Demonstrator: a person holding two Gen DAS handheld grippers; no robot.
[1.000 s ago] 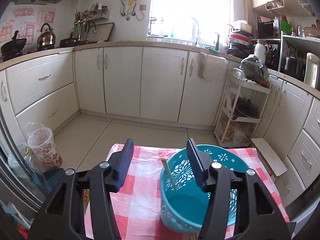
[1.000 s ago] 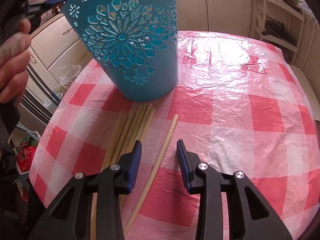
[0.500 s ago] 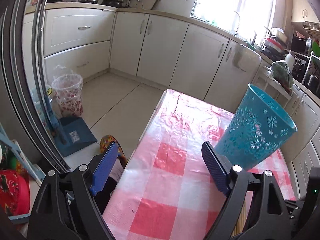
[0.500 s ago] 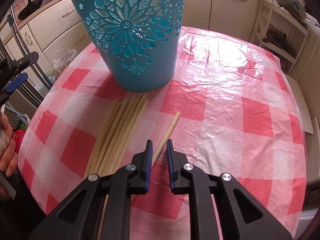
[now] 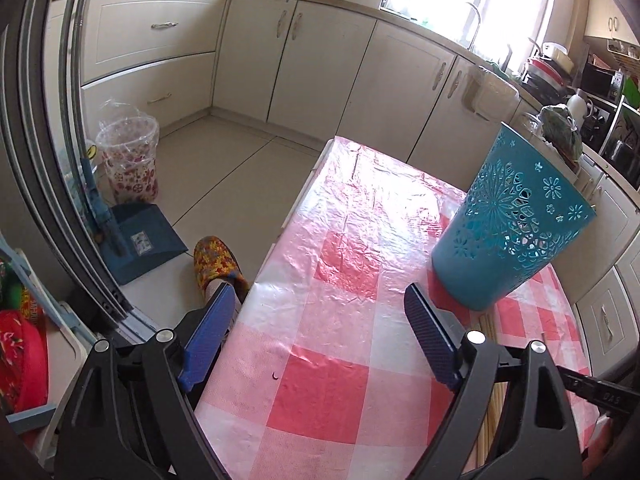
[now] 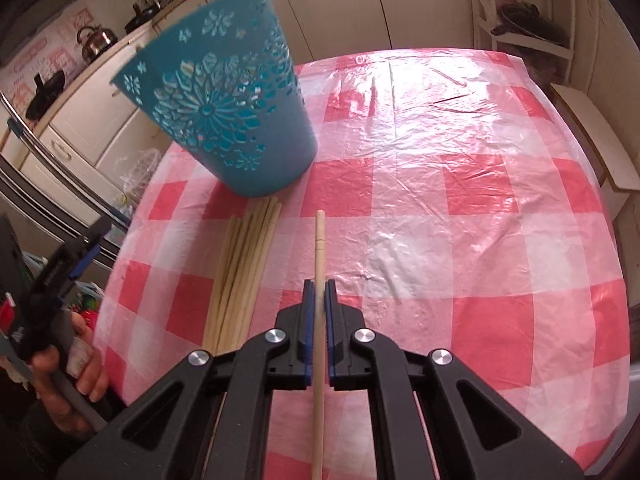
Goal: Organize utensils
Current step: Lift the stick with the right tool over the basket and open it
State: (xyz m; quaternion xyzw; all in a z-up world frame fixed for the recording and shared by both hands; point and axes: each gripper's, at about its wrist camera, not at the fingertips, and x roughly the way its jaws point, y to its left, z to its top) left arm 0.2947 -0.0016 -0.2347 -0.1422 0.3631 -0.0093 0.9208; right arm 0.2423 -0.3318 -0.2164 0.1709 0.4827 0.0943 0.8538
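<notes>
My right gripper (image 6: 319,285) is shut on a single pale wooden chopstick (image 6: 319,236), lifted a little off the red-checked tablecloth (image 6: 460,240). A bundle of several chopsticks (image 6: 244,268) lies just to its left, ends pointing at the teal cut-out basket (image 6: 224,116). A stick's tip shows at the basket's rim. In the left wrist view my left gripper (image 5: 316,320) stands open over the table's left edge with nothing between its fingers; the teal basket (image 5: 512,220) stands to its right, with chopstick ends (image 5: 490,326) below it.
A person's hand (image 6: 76,364) holds the left gripper at the table's left side. A slippered foot (image 5: 218,264), a blue dustpan (image 5: 140,240) and a lined bin (image 5: 130,156) are on the floor. Cabinets (image 5: 320,60) line the walls; a rack (image 6: 528,8) stands beyond the table.
My right gripper shut on the single chopstick and raised it off the cloth. My left gripper came away from above the basket, down to the table's left side, and its fingers spread wider.
</notes>
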